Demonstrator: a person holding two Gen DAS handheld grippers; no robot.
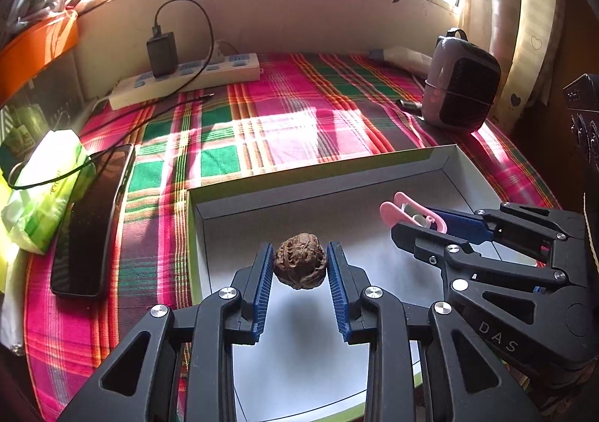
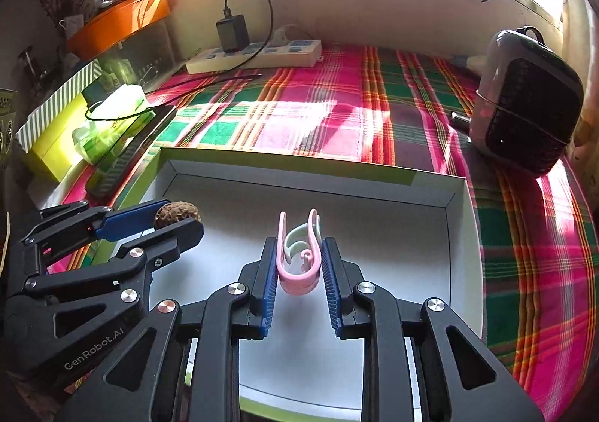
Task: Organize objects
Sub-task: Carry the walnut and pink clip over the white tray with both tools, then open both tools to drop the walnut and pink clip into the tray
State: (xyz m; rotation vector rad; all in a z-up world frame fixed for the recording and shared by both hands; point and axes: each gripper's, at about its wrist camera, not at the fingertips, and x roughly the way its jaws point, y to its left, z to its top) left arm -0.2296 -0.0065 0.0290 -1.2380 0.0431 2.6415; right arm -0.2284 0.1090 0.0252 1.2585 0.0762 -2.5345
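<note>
My left gripper [image 1: 299,265] is shut on a brown wrinkled walnut [image 1: 298,263] and holds it above the floor of a shallow white box [image 1: 445,164]. The walnut [image 2: 176,214] and left gripper [image 2: 164,223] also show at the left of the right wrist view. My right gripper [image 2: 299,265] is shut on a pink and pale green clip [image 2: 299,257], held over the box [image 2: 455,197]. In the left wrist view the right gripper [image 1: 415,223] sits at the right with the pink clip [image 1: 408,210] between its fingers.
The box lies on a pink and green plaid cloth [image 1: 280,122]. A black phone [image 1: 93,220] and a green tissue pack [image 1: 41,190] lie to the left. A white power strip [image 1: 187,79] with a black charger sits at the back. A grey heater [image 1: 460,79] stands at the right.
</note>
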